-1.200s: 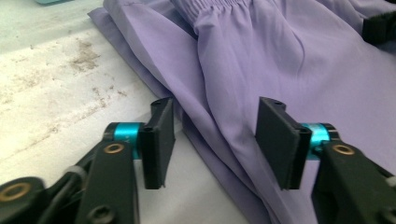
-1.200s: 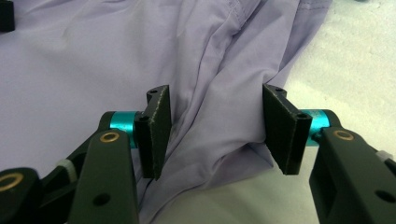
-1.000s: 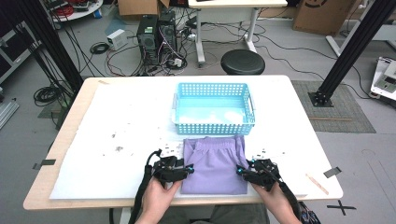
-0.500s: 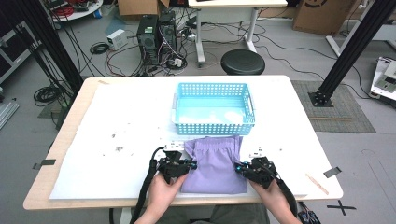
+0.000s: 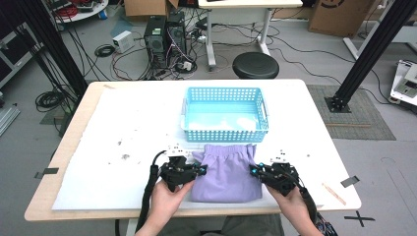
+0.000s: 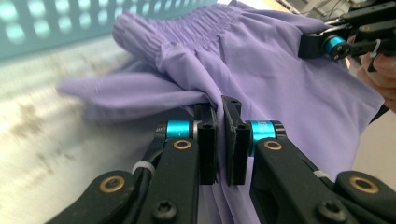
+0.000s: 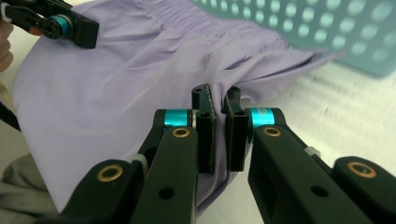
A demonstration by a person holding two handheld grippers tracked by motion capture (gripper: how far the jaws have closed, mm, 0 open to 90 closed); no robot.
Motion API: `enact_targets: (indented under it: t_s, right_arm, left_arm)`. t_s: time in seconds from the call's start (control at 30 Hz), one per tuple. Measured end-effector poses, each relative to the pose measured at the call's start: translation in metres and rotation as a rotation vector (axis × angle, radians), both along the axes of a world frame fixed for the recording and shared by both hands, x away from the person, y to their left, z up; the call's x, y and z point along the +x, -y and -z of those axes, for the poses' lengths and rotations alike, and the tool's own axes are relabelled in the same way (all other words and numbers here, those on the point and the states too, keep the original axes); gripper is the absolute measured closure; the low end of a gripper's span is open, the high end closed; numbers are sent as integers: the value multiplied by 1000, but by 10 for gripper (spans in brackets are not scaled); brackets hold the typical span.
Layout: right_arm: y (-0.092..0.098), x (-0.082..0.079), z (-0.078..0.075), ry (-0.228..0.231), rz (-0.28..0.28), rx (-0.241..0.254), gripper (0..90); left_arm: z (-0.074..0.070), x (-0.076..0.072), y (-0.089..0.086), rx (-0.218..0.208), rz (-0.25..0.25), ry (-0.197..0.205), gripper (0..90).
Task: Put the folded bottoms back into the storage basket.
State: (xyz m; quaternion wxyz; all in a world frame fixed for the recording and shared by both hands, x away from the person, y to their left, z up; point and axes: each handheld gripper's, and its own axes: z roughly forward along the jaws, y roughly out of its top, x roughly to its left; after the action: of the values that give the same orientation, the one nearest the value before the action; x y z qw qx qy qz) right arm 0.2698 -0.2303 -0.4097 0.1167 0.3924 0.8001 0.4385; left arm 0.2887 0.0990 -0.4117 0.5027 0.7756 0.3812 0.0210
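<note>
My left tongs clenched on left edge of purple shorts, cloth pinched between pads, jaws just closed. Shorts lie on bench near front edge, waistband toward 12 o'clock, just beside blue basket. My right tongs clenched on right edge of shorts, at 3 o'clock from left tongs, jaws just closed too.
</note>
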Motion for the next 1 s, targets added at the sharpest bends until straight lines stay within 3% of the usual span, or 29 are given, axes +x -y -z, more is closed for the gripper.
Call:
enact_targets:
  t_s: [0.1, 0.13, 0.17, 0.27, 0.37, 0.47, 0.5, 0.57, 0.77, 0.9, 1.0]
  right_arm:
    - [1, -2, -18, 39, -5, 26, 860]
    - [1, -2, -18, 39, -5, 26, 860]
    - [2, -2, -30, 69, -7, 37, 860]
    - [2, 1, -41, 90, -8, 50, 860]
    - [0, 10, -59, 131, -10, 51, 860]
    - [-1, 17, -68, 143, -5, 59, 860]
    - [-2, 28, -78, 160, 1, 61, 860]
    - [-3, 32, -81, 160, 1, 58, 860]
    - [-6, 69, -96, 185, 28, 37, 859]
    - [-7, 84, -100, 189, 38, 33, 859]
    - [-8, 105, -103, 180, 59, 22, 859]
  left_arm:
    - [-19, -3, 0, -7, 12, 48, 855]
    - [-25, -3, -1, -6, 19, 64, 855]
    - [-36, -4, -4, -17, 26, 87, 855]
    - [-45, -1, -5, -27, 29, 106, 855]
    - [-67, 13, -11, -23, 20, 150, 855]
    - [-76, 21, -13, -23, 14, 166, 855]
    - [-84, 29, -14, -18, 9, 184, 854]
    - [-87, 33, -13, -14, 6, 193, 855]
    - [-105, 63, -10, 12, -6, 221, 854]
    - [-111, 81, -8, 20, -18, 228, 854]
    - [-114, 95, -5, 32, -27, 236, 854]
